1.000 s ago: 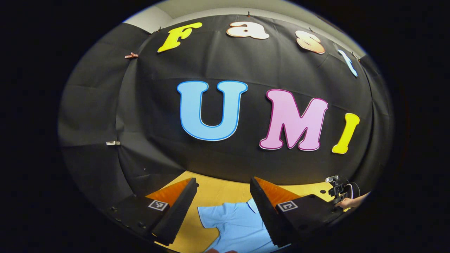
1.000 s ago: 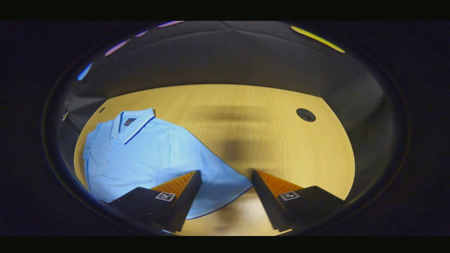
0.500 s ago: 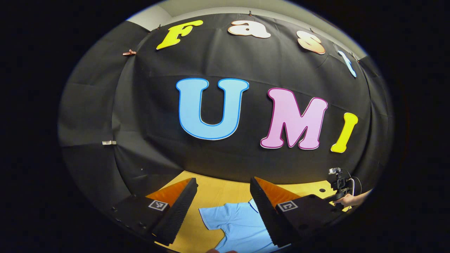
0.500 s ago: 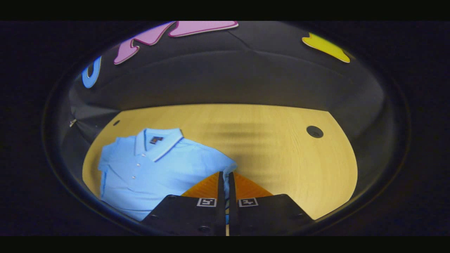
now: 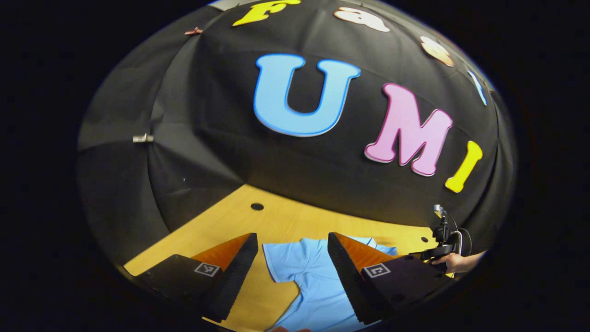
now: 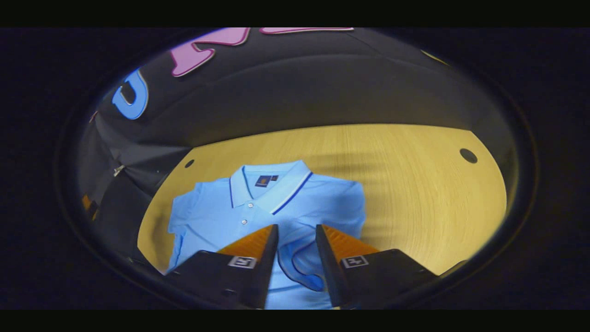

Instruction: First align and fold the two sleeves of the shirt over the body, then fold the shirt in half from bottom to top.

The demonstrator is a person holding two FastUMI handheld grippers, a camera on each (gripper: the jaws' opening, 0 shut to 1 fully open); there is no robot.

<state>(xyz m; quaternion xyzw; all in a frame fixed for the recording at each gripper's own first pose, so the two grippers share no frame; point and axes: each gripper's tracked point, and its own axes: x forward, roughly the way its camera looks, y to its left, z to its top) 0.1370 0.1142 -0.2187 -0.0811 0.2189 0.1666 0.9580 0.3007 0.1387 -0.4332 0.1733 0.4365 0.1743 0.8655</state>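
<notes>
A light blue polo shirt (image 6: pixel 221 212) lies face up on the wooden table (image 6: pixel 415 193), collar toward the booth wall. One sleeve (image 6: pixel 299 267) lies folded over the body, its dark-trimmed cuff between the fingers of my right gripper (image 6: pixel 296 227). That gripper stands open just above it, not pressing on the cloth. In the left gripper view, my left gripper (image 5: pixel 292 237) is open above the shirt's other sleeve (image 5: pixel 286 258), which lies spread flat. The right gripper (image 5: pixel 442 240) and the hand (image 5: pixel 454 263) holding it show far to the right.
The table has round cable holes (image 6: pixel 468 155) near its back corners, another one (image 5: pixel 256 206) at the left gripper's side. The black cloth wall closes the table's far edge. Bare wood (image 6: pixel 415 221) lies to the right of the shirt.
The right gripper shut on the sleeve, carried it left over the shirt's body and has now opened, leaving it there. The left gripper has tipped downward, showing more table.
</notes>
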